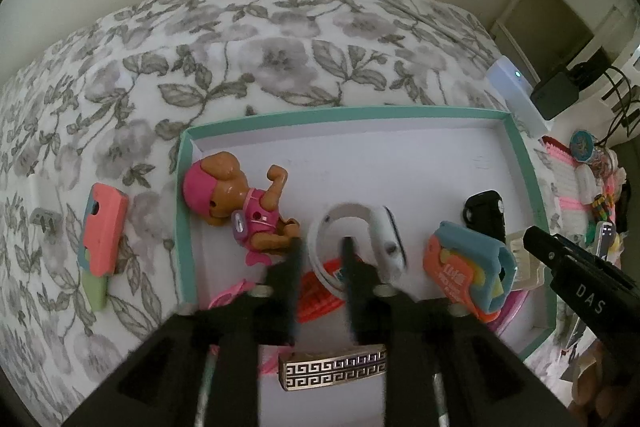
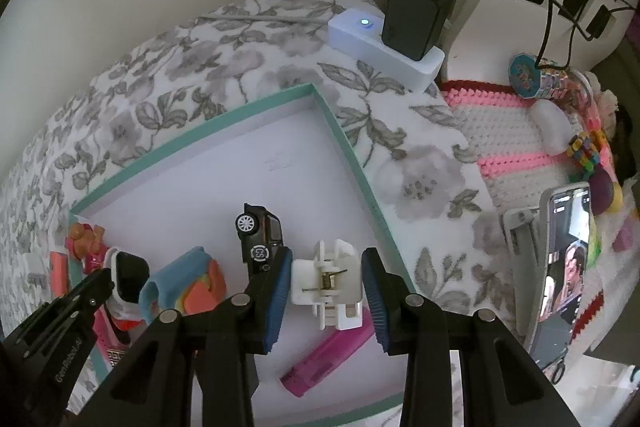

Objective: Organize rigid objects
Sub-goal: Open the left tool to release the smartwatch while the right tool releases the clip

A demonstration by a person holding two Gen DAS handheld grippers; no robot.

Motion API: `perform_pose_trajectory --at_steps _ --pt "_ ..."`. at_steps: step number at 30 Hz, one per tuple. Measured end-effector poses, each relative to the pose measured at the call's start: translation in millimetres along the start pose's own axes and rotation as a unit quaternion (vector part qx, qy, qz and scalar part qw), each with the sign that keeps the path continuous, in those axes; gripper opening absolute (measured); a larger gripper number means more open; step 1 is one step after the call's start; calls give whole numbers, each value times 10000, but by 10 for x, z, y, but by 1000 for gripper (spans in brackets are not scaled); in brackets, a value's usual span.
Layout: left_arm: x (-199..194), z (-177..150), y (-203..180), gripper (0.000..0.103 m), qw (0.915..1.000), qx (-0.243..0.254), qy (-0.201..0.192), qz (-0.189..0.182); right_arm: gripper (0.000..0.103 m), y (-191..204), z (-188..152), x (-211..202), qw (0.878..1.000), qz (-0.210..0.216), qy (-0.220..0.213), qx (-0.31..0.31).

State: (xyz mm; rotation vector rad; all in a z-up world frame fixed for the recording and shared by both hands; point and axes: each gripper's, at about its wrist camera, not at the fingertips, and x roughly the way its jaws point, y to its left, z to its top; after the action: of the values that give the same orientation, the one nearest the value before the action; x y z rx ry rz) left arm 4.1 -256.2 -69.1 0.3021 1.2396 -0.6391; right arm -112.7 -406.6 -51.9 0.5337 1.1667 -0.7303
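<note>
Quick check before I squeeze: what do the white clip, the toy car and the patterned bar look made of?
White clip: matte moulded plastic with a bare metal spring at its hinge. Toy car: glossy dark body, probably painted die-cast metal or plastic; the wheels look plastic. Patterned bar: shiny silver-toned surface with a dark key pattern, likely metal or plated plastic.

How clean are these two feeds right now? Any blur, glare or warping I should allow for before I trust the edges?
Left wrist view: the left gripper fingers and the white watch look smeared, the rest sharp; light is dim and flat. Right wrist view: crisp on the white clip; only the phone screen glows. Both views: fisheye bends the teal tray rim, with dark corners.
</note>
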Motion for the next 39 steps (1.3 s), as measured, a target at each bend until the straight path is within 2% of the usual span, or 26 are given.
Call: perform_pose_trajectory --at_steps 1,7,10,13,17,20,30,32,36,39 --pt "-9 0 4 37 10000 -11 -6 7 39 4 3 -5 10000 -30 4 -9" --pt "-149 41 25 39 9999 -30 -131 -61 42 -2 41 -116 9999 -78 -99 -12" --pt "-252 71 39 43 9997 -47 -236 -88 48 10 73 -240 9996 -103 -250 -56" --pt "-368 103 55 44 9992 -64 -380 -111 48 34 106 -377 9989 -114 -434 -102" --pt "-522 147 98 46 9982 -121 -581 -120 48 100 145 -542 9976 -7 -673 -176" --pt "-611 170 145 51 9972 -182 -715 -78 48 156 151 -602 9967 201 -764 -177" --pt "-649 181 403 56 9955 -521 -774 175 48 440 106 -547 9958 353 -698 -480" --pt "-654 179 443 62 9949 -579 -784 246 61 471 97 -551 9955 364 -709 -503" --pt "-658 177 531 74 9930 -705 -815 478 65 501 92 -546 9955 347 -723 -511" --pt "-635 171 585 80 9920 -750 -810 608 73 511 90 -530 9954 378 -722 -499"
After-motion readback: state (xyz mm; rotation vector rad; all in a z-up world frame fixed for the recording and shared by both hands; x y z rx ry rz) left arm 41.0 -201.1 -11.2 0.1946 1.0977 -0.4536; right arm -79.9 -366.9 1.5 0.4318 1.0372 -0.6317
